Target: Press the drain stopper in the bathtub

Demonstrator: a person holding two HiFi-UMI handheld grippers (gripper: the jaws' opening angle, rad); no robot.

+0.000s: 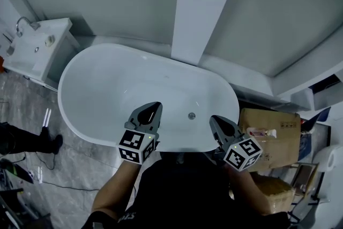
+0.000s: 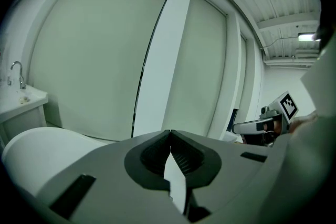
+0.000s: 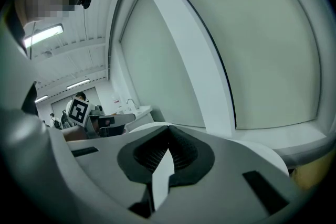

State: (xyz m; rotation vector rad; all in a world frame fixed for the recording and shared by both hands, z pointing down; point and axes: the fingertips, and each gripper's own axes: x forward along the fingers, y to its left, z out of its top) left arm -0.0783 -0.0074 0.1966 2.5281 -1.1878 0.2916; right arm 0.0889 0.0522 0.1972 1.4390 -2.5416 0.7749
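A white oval bathtub (image 1: 102,69) lies below me in the head view. Its small round metal drain stopper (image 1: 191,115) sits on the tub floor near the near rim. My left gripper (image 1: 155,106) hovers over the near rim, left of the stopper, with its jaws shut and nothing between them. My right gripper (image 1: 214,119) hangs to the right of the stopper, also shut and empty. Neither touches the stopper. The left gripper view shows its jaws (image 2: 169,135) closed, aimed at the wall above the tub rim (image 2: 31,152). The right gripper view shows the same closed jaws (image 3: 168,129).
A white vanity with sink and faucet (image 1: 37,43) stands left of the tub. A white column (image 1: 206,2) rises behind it. A cardboard box (image 1: 276,137) sits at the right. Someone's legs (image 1: 27,139) show at the far left on the grey floor.
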